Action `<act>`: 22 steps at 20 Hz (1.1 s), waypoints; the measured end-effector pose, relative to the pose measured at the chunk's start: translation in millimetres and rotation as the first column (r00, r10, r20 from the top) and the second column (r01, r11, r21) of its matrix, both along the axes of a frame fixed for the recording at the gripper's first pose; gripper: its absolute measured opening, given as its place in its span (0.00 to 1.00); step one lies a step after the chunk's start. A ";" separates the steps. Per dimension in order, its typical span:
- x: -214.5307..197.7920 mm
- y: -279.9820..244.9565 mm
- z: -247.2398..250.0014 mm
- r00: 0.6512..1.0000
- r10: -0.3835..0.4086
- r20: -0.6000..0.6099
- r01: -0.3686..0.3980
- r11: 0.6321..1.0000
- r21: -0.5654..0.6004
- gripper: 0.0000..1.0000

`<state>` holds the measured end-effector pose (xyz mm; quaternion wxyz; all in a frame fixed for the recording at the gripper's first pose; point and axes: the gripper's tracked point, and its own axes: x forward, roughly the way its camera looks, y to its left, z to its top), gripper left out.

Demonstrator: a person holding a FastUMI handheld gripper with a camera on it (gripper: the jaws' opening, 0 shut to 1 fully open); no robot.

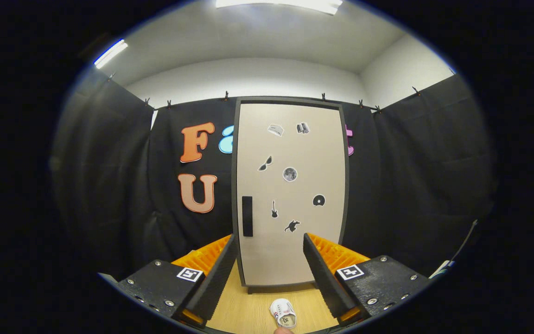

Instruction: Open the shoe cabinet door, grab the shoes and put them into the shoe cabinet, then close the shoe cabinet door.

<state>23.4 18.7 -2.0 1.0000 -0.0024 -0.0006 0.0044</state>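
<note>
Your gripper (269,250) is spread wide with nothing between its fingers. The shoe cabinet (290,195) stands at twelve o'clock beyond them, its door (295,232) closed, the black handle (247,216) toward eleven. A small white shoe (283,313) lies on the wooden floor (248,311) between the fingers, near six o'clock.

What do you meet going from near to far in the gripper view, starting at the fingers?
Open gripper fingers, empty → small white shoe on the wooden floor between them → closed shoe cabinet door with its black handle → black cloth wall.
</note>
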 end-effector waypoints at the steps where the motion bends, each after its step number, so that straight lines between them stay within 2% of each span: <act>1: 4.2 2.6 -0.7 1.000 0.001 -0.002 -0.001 1.000 -0.001 0.89; 8: 33.2 21.0 -2.6 1.000 -0.027 0.004 0.027 1.000 -0.001 0.90; 11: 53.0 33.3 -4.3 1.000 -0.016 -0.004 0.016 1.000 0.023 0.90; 15: 90.3 40.1 -7.4 1.000 -0.027 0.015 0.027 1.000 -0.001 0.89; 22: 164.0 53.9 -29.2 1.000 0.003 -0.019 -0.002 0.999 0.039 0.89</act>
